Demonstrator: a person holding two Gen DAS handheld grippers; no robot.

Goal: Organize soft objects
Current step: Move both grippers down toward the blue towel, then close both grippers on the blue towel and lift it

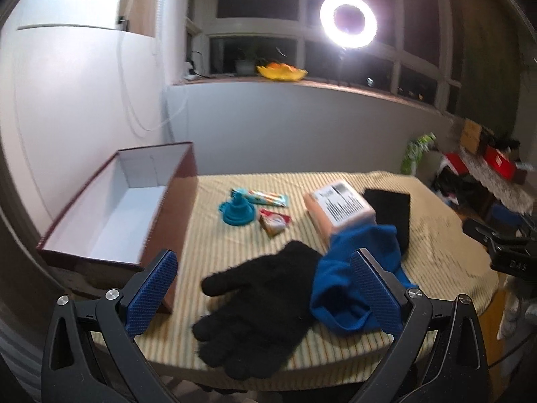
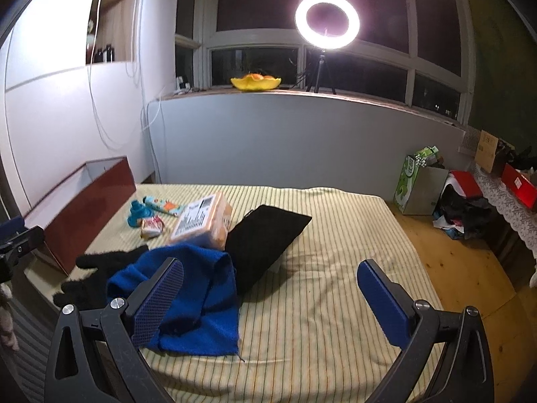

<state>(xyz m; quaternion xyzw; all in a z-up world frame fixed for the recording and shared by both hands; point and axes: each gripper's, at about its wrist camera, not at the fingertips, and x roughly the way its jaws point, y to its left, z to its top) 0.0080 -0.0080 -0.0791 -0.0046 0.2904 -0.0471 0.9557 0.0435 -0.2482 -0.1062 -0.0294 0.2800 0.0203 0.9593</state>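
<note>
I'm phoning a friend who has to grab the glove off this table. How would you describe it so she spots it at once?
Start at the long dark-red open box on the left of the striped tablecloth. Just right of its near corner, at the table's front edge, lies the black glove, touching a crumpled blue cloth. It alone is fuzzy with spread fingers; the other black item, a flat pouch, sits farther back.

Both tongs, left & right, spread wide, gripping nothing, angled slightly downward.

left tongs agape, empty | above black glove | blue cloth beside
</note>
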